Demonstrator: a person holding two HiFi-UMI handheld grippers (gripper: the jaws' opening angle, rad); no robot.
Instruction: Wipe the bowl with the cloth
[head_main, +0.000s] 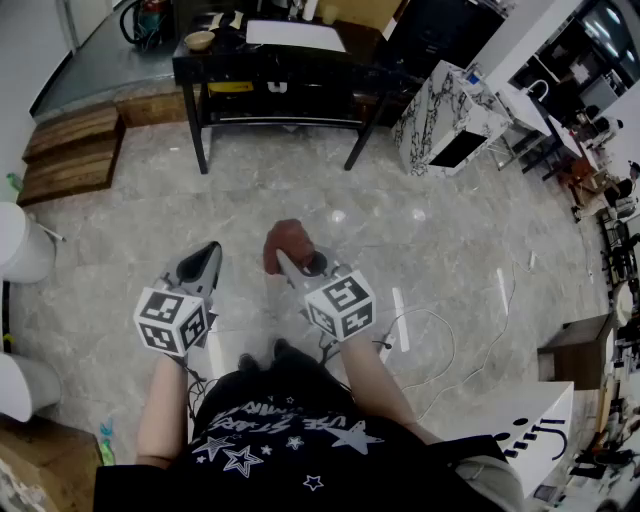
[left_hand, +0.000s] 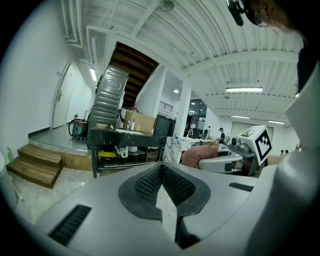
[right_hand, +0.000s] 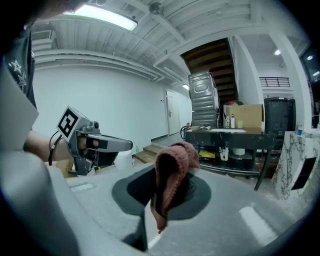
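Well short of the black surface (head_main: 360, 50), your right tongs (head_main: 298, 268) pinch the rust-brown knitted cloth (right_hand: 172, 162) for wiping; left tongs (left_hand: 161, 187) closed on nothing.

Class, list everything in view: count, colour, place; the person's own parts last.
Knitted cloth: one, reddish-brown, in the right gripper's jaws.
Small round bowl: one, tan, on the black table.
Black table: one, far end of floor.
Wooden steps: one set, brown, left of table.
Marbled cabinet: one, white, right of table.
Round bins: two, white, left edge.
Left gripper: grey, shut, empty.
Right gripper: grey, shut on cloth.
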